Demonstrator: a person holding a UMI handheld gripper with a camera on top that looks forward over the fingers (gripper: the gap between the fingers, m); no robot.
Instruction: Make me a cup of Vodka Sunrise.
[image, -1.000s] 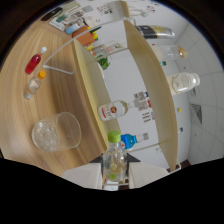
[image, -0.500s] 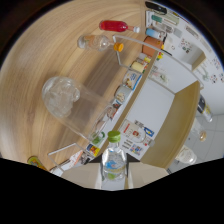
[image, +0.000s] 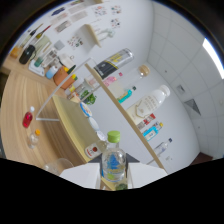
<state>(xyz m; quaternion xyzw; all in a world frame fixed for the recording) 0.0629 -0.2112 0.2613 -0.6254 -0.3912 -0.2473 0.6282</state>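
Green-capped clear bottle (image: 113, 160) clamped in our gripper (image: 114, 176), tilted well over; we risk slip if squeeze eases, shelf clutter near.

wooden counter (image: 15, 107) | red bottle (image: 27, 119) | orange pot (image: 62, 77)

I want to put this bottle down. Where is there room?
The bare wooden tabletop between the red thing and the orange pot is free. The shelf of bottles is crowded. The gripper is shut on the green-capped bottle.
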